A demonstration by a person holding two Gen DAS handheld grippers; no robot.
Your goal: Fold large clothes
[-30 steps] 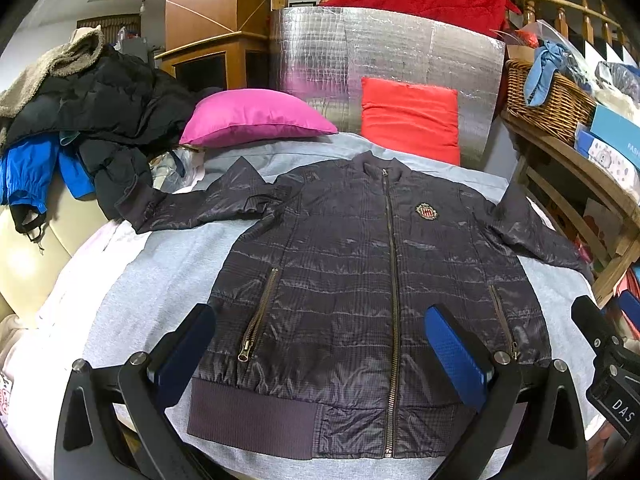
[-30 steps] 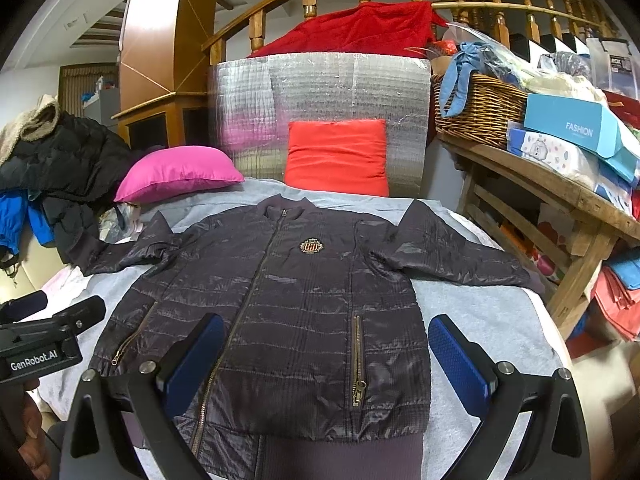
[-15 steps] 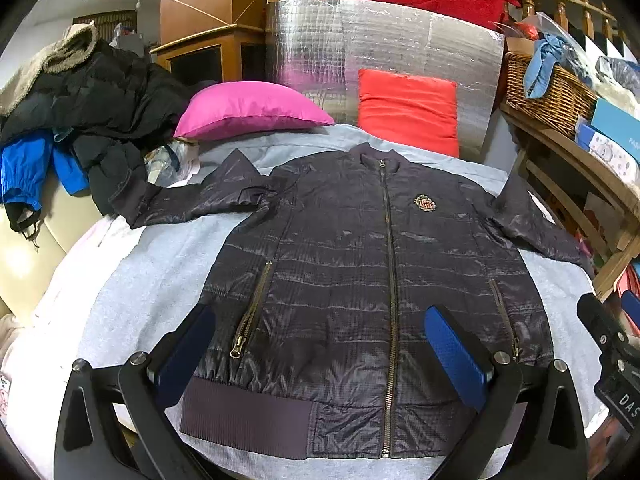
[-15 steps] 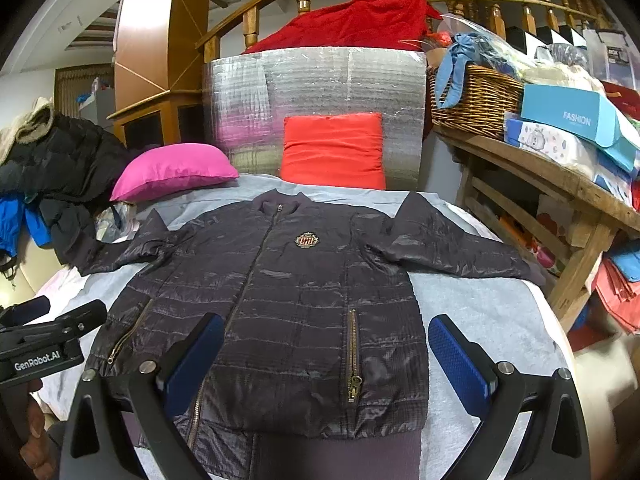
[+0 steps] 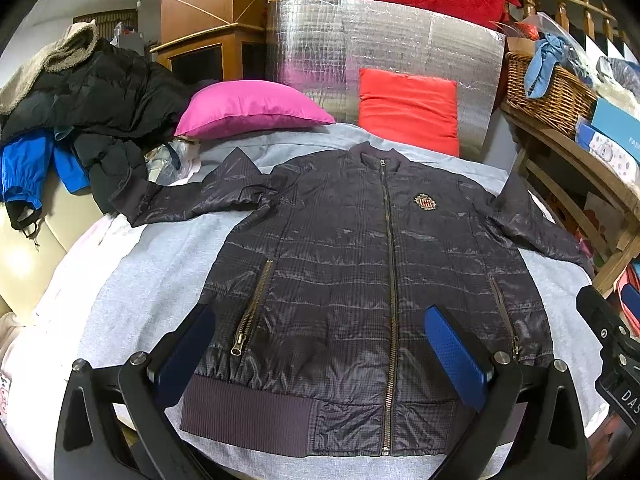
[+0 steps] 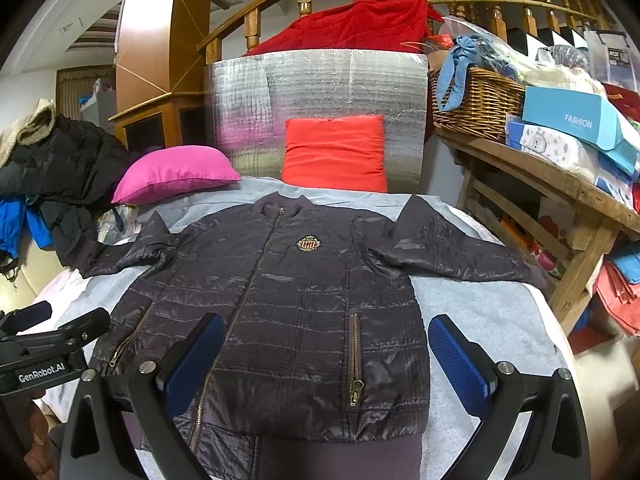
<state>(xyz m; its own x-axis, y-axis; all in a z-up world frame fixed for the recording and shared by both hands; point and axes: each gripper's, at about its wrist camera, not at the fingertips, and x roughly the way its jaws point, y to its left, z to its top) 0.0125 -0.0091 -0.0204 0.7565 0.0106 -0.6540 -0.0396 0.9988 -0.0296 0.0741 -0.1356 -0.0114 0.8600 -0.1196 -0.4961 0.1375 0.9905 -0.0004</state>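
Dark quilted zip-front jacket (image 5: 360, 272) is lying flat; I'm holding both the left gripper (image 5: 320, 356) and right gripper (image 6: 326, 364) spread apart, their blue pads hiding its hem corners.

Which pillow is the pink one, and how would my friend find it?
Start at the big shiny silver mat standing at the far end of the grey bed cover. Two pillows sit at its foot, beyond the dark jacket. The pink pillow lies flat, nearest the pile of black coats, while the orange-red pillow leans upright against the mat.
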